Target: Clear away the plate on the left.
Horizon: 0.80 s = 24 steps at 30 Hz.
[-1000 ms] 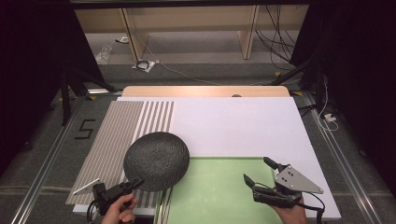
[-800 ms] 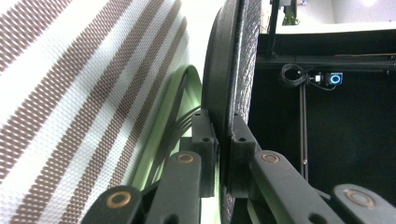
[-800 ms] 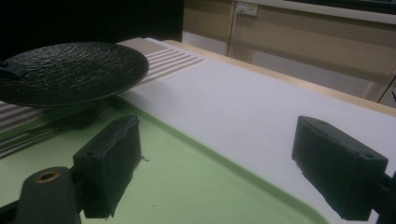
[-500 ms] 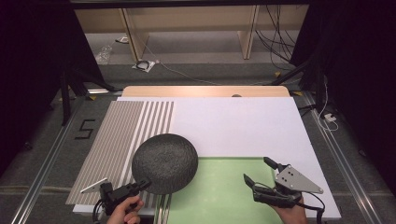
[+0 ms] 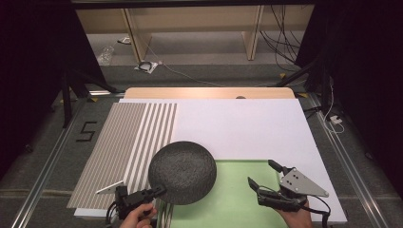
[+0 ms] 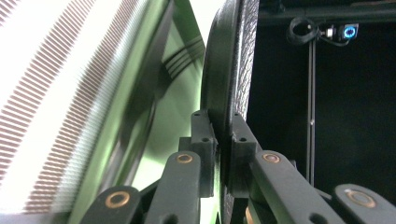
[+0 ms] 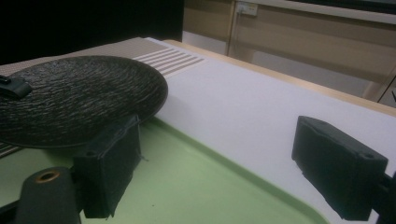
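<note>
**Inspector A:** State of the left hand-held gripper [image 5: 159,191]?

**Inspector B:** Clenched on the rim of the black plate [image 5: 183,171]. In the left gripper view its two jaws pinch the plate's edge from both sides, with the plate [image 6: 229,70] standing edge-on between them. In the high view the grip sits at the plate's near-left rim.

**Inspector A:** Where is the plate?

**Inspector B:** Near the front edge of the surface [image 5: 247,123], left of centre. It overlaps the near-left corner of the green mat [image 5: 233,190] and the right border of the striped mat [image 5: 128,137]. The right gripper view shows the plate [image 7: 74,98] roughly level, its textured top face upward, its far rim over the line where the green mat [image 7: 187,172] meets the white sheet [image 7: 243,107]. Whether its underside touches the mats I cannot tell.

**Inspector A:** And the right hand-held gripper [image 5: 266,183]?

**Inspector B:** Released. Its jaws stand wide apart with nothing between them, over the near-right part of the green mat, well apart from the plate.

**Inspector A:** Anything else on the surface?

**Inspector B:** A small white strip [image 5: 111,187] lies on the striped mat, just beside the left hand-held gripper.
</note>
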Each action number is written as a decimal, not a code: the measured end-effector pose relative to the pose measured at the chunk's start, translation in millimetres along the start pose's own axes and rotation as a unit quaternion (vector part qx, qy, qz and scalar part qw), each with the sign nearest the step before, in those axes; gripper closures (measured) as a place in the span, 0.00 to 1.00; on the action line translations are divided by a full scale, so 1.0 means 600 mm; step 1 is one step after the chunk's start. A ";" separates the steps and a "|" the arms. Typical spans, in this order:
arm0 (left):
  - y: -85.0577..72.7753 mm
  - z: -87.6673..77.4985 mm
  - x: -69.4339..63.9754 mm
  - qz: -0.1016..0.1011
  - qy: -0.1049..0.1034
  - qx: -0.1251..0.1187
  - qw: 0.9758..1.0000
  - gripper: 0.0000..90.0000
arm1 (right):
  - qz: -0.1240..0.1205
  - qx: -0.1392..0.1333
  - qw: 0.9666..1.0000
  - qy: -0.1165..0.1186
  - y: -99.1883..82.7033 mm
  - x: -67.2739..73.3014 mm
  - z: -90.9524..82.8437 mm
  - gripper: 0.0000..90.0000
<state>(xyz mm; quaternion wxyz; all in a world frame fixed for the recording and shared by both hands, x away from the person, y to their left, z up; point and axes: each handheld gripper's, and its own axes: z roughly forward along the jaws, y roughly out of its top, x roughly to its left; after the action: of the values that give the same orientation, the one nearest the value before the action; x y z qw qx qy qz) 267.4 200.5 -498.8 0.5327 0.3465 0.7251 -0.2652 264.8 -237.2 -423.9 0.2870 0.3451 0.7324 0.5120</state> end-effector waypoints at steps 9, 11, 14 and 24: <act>-0.013 0.022 -0.003 0.016 0.007 0.030 0.999 0.93 | 0.000 -0.002 1.000 0.000 0.000 0.000 0.000 0.18; -0.015 0.026 -0.004 0.020 0.009 0.038 0.999 0.93 | -0.001 -0.001 1.000 0.000 0.000 -0.001 0.000 0.18; -0.018 0.032 -0.004 0.022 0.007 0.048 0.999 0.93 | -0.001 -0.001 1.000 0.000 0.000 0.000 0.000 0.18; -0.038 0.058 -0.006 0.035 0.015 0.088 0.995 0.93 | 0.000 -0.002 1.000 0.000 0.000 -0.001 0.000 0.18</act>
<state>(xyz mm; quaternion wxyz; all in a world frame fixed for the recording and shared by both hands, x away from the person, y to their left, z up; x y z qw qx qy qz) 270.8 159.5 -505.2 0.4983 0.4211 0.6944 -0.3036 264.8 -237.7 -423.8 0.2884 0.3443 0.7313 0.5133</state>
